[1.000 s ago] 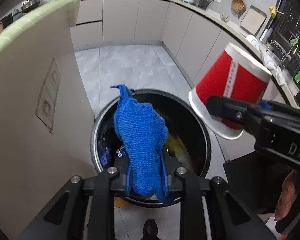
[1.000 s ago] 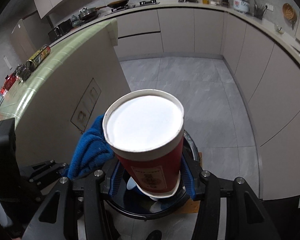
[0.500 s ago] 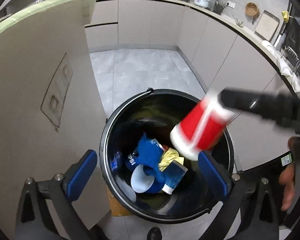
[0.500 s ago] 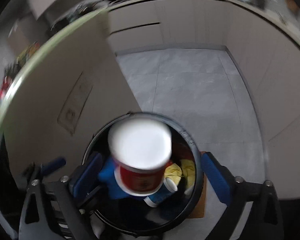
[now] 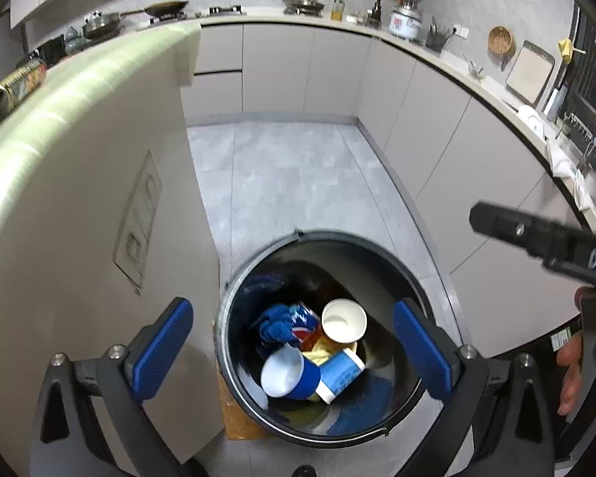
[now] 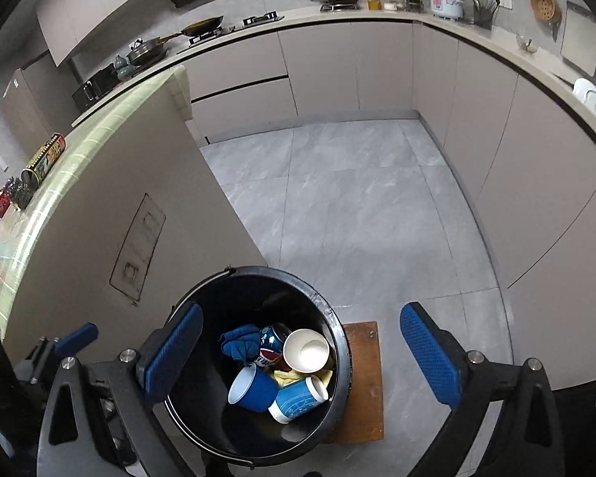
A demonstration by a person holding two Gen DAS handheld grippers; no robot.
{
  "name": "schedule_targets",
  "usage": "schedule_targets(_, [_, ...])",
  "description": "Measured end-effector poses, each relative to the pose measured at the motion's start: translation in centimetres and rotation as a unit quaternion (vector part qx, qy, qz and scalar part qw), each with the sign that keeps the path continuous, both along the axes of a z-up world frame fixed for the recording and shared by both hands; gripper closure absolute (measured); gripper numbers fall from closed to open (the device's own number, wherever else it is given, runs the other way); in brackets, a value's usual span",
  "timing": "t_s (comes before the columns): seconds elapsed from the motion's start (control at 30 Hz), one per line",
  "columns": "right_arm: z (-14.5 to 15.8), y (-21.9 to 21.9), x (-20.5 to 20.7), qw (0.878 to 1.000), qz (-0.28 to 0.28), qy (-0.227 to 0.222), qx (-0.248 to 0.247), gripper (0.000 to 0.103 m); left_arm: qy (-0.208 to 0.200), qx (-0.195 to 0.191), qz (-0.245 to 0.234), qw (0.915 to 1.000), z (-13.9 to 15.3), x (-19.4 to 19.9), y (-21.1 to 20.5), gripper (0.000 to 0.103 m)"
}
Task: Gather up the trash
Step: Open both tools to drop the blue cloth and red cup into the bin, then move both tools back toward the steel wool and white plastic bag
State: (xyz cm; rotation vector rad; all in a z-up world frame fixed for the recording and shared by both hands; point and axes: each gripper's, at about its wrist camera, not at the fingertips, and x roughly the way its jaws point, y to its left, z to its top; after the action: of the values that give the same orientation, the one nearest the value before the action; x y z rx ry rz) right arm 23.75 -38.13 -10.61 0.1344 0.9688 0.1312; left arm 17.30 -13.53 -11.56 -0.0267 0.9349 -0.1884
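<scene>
A black bin (image 5: pixel 258 274) stands on the floor below both grippers, and its rim (image 6: pixel 258 272) also shows in the right wrist view. Inside lie the red paper cup, white inside facing up (image 5: pixel 343 320) (image 6: pixel 306 349), the crumpled blue cloth (image 5: pixel 276 322) (image 6: pixel 238 342), a dark blue cup (image 5: pixel 288 371), a light blue cup (image 5: pixel 341 373) and a cola can (image 6: pixel 272 344). My left gripper (image 5: pixel 292 348) hangs open above the bin, holding nothing. My right gripper (image 6: pixel 302 355) is open and bare too, over the bin's right side. One of its black fingers (image 5: pixel 508 228) crosses the left view.
A beige counter island (image 6: pixel 111 183) with a tin (image 6: pixel 43 157) on top rises just left of the bin. A wooden board (image 6: pixel 363 377) lies under the bin's right side. Grey tiled floor (image 6: pixel 357 206) stretches ahead to the cabinets. A person's hand (image 5: pixel 572 373) holds the right gripper.
Both grippers opened. The blue cloth dropped from the left one and the red cup from the right one into the bin. Both views pulled back a little.
</scene>
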Motion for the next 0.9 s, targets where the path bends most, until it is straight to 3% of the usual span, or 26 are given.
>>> schedule_targets(0.3, [3.0,2.0,-1.0,0.998,0.017,-0.036,-0.048,0.002,-0.026,0.006,0.020,0.9995,3.7,-0.1,1.8,0.002])
schedule_targets(0.6, [6.0,4.4,-1.6,0.997,0.035,-0.058,-0.047,0.002,-0.046,0.003,0.043,0.9980,5.9,-0.8,4.3,0.002])
schedule_targets(0.9, [9.3,10.4,-1.8,0.992,0.083,-0.091,-0.024,0.002,-0.070,0.004,0.089,0.9936,9.2,-2.6,10.8,0.002])
